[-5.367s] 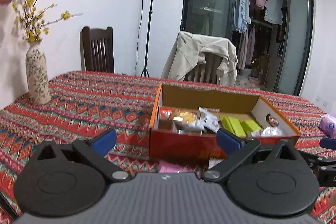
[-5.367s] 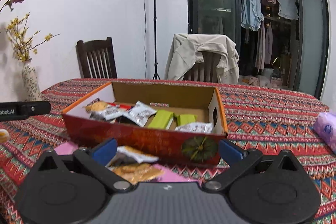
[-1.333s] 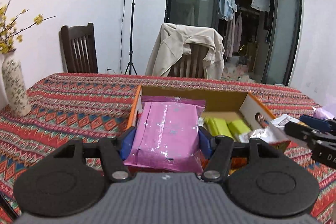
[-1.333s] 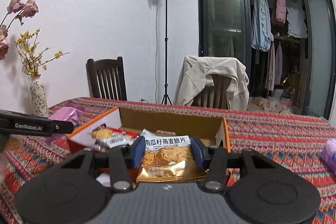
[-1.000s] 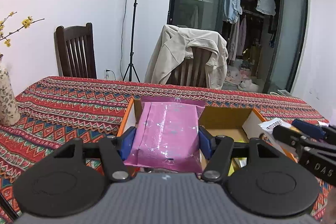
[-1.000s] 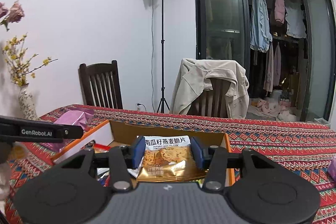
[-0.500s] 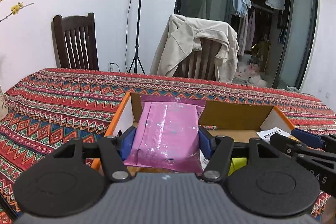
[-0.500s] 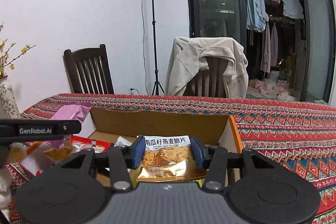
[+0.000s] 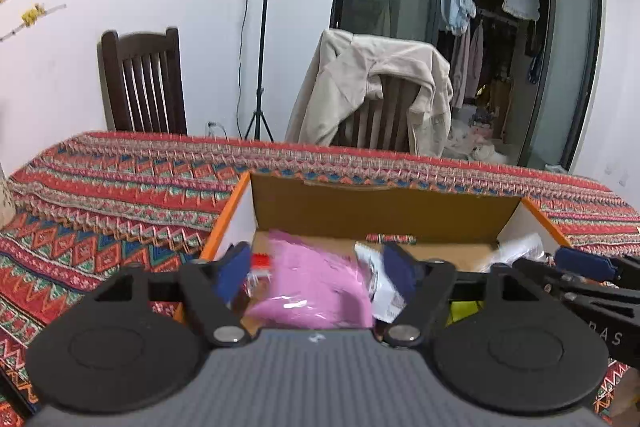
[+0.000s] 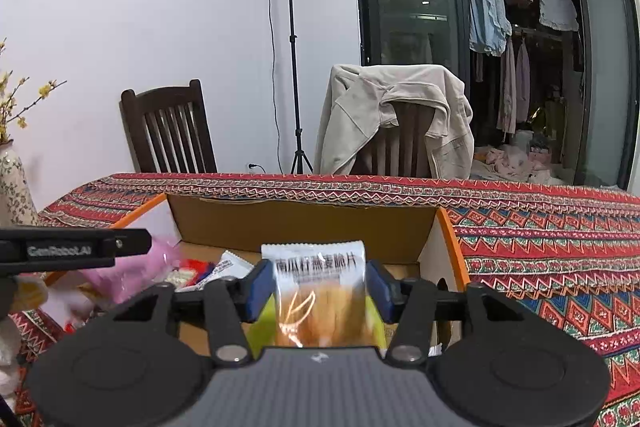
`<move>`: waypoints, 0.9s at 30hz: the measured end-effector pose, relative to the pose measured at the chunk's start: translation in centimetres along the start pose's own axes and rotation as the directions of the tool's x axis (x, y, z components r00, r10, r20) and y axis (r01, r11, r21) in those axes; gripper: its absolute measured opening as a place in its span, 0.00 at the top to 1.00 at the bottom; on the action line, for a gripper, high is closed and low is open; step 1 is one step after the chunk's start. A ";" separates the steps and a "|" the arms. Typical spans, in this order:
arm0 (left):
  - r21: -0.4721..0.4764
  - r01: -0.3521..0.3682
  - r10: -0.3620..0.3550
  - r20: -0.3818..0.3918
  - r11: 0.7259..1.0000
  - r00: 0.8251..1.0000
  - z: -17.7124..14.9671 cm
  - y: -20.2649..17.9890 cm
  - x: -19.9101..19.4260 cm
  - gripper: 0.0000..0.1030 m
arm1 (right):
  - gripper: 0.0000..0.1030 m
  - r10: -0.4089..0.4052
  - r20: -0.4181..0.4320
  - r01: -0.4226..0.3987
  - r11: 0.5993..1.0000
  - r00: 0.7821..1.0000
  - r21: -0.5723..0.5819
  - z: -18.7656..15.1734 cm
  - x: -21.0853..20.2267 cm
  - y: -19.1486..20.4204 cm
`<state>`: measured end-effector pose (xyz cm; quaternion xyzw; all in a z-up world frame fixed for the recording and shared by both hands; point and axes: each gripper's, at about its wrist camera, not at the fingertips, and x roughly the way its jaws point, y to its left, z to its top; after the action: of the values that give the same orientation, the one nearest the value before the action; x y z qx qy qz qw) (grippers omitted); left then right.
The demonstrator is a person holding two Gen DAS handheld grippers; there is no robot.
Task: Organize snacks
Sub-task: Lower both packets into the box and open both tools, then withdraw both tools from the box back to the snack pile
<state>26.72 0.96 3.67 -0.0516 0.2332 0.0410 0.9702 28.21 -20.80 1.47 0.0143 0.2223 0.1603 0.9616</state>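
Left wrist view: left gripper (image 9: 316,269) spread over the cardboard box (image 9: 380,205), fingers clear of the blurred pink packet (image 9: 310,285) lying loose below among other snacks. Right wrist view: right gripper (image 10: 320,287) over the same box on the patterned tablecloth (image 10: 540,239), blue pads (image 10: 256,289) beside the oat-chip packet (image 10: 320,291); grip uncertain, cannot tell whether clamped or released

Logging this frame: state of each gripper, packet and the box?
left gripper: open, over the box
pink packet: released, blurred, dropping into the box
right gripper: open, beside the oat-crisp packet
oat-crisp packet: upright, blurred, over the box
cardboard box: open-topped, holding snacks
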 end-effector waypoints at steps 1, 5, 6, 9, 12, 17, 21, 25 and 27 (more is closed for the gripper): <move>-0.001 -0.005 0.005 0.015 1.000 1.000 0.0 0.0 -0.4 0.09 | 0.32 0.002 -0.001 -0.002 1.000 1.000 0.008 0.0 0.0 -0.1; -0.014 -0.005 0.006 0.058 1.000 0.998 0.1 0.2 -1.2 0.00 | 0.01 0.012 -0.001 -0.012 0.999 1.000 0.035 -0.1 -0.3 -0.4; -0.024 -0.003 0.004 0.063 1.000 0.998 0.2 0.3 -1.3 0.00 | 0.00 0.008 0.002 -0.008 0.999 1.000 0.037 -0.1 -0.4 -0.5; -0.034 -0.010 0.012 0.068 0.999 0.998 0.2 0.4 -1.4 0.00 | 0.00 -0.007 0.003 0.007 0.999 1.000 0.038 -0.1 -0.6 -0.4; -0.039 -0.011 0.014 0.072 0.999 0.997 0.2 0.4 -1.6 0.00 | 0.00 -0.005 0.001 0.005 0.999 1.000 0.048 0.0 -0.9 -0.4; -0.039 0.001 0.002 0.079 0.999 0.997 0.4 0.4 -2.1 0.00 | 0.00 -0.012 0.010 0.012 0.999 1.000 0.045 0.0 -1.6 -0.1; -0.035 0.020 -0.017 0.089 0.999 0.996 1.0 0.2 -3.2 0.00 | 0.00 -0.018 0.016 0.017 0.999 1.000 0.038 0.3 -2.2 0.2; -0.022 0.038 -0.035 0.098 0.999 0.995 1.7 -0.1 -4.7 0.00 | 0.00 -0.018 0.025 0.018 1.000 1.000 0.025 0.8 -3.3 0.6; -0.018 0.040 -0.038 0.094 0.999 0.995 1.7 0.0 -5.5 0.00 | 0.00 -0.016 0.030 0.016 1.000 0.999 0.015 0.9 -4.1 0.9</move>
<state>22.60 0.86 7.68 -0.0639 0.1860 0.0268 0.9801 24.82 -21.23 4.13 0.0219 0.2092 0.1507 0.9659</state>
